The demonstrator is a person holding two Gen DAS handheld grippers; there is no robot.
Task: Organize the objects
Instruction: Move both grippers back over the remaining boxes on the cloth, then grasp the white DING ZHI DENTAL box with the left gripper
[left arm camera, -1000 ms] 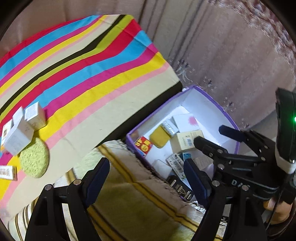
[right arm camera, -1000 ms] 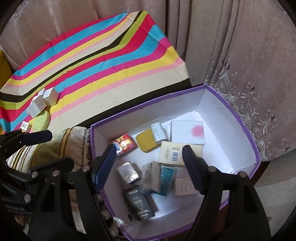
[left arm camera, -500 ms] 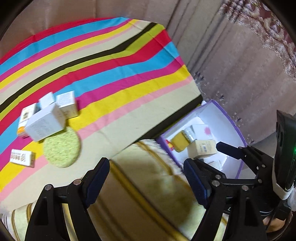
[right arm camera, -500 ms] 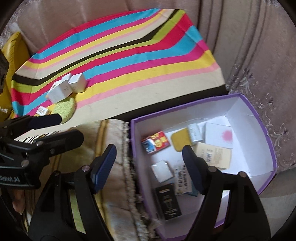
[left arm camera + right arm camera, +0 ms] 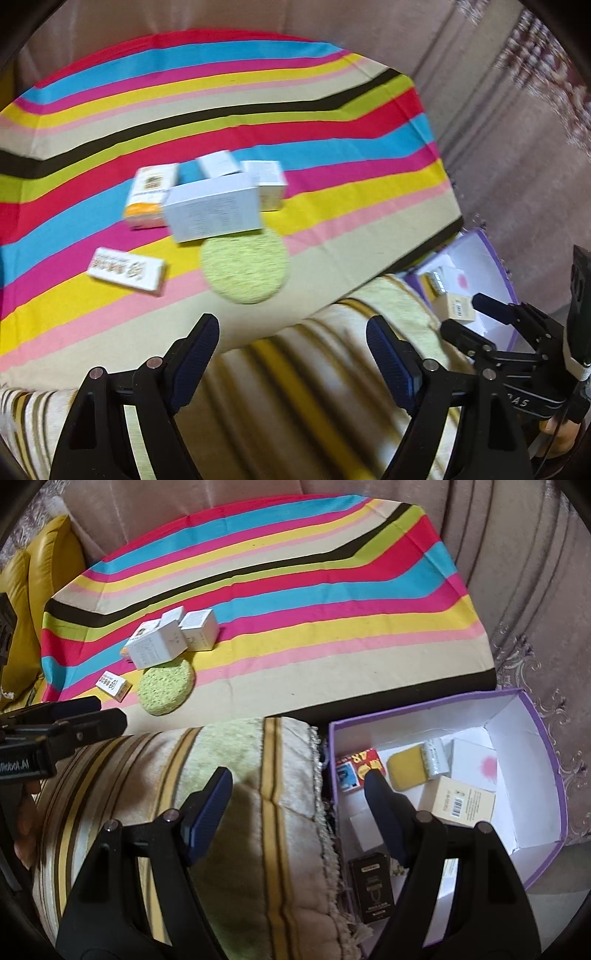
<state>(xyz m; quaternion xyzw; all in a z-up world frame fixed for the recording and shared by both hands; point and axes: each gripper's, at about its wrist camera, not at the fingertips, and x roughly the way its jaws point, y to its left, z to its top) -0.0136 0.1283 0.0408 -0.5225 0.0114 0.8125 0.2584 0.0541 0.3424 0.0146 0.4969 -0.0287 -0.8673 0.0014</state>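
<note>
Left wrist view: the left tongs (image 5: 291, 347) stand wide apart with nothing between the pads, hovering over a striped woven blanket (image 5: 295, 398). Ahead, toward 12 o'clock, the striped tablecloth (image 5: 332, 110) covers the worktop. On it a cluster of small white cartons (image 5: 212, 212) sits bunched together, the largest lying in front of the others, with an orange-trimmed box (image 5: 149, 195) touching its 9 o'clock side. A round green sponge (image 5: 245, 267) lies just beside the cluster at 6 o'clock, its edge meeting the big carton. A flat white box with red lettering (image 5: 125, 271) lies apart at 8 o'clock. At 3 o'clock the purple-rimmed box (image 5: 491, 251) shows partly, with the right tongs (image 5: 469, 314) in front of it, open and empty.

Right wrist view: the right tongs (image 5: 299, 790) gape wide, holding nothing, one finger over the blanket (image 5: 240, 794), the other over the purple-rimmed box (image 5: 550, 760). Inside it lie a yellow pad (image 5: 406, 770), a red packet (image 5: 360, 760), a cream barcoded carton (image 5: 463, 803), a black box (image 5: 371, 886) and a white card with a pink blot (image 5: 476, 760). At 10 o'clock the cartons (image 5: 159, 646), sponge (image 5: 166, 688) and lettered box (image 5: 112, 685) rest on the tablecloth (image 5: 295, 572).
</note>
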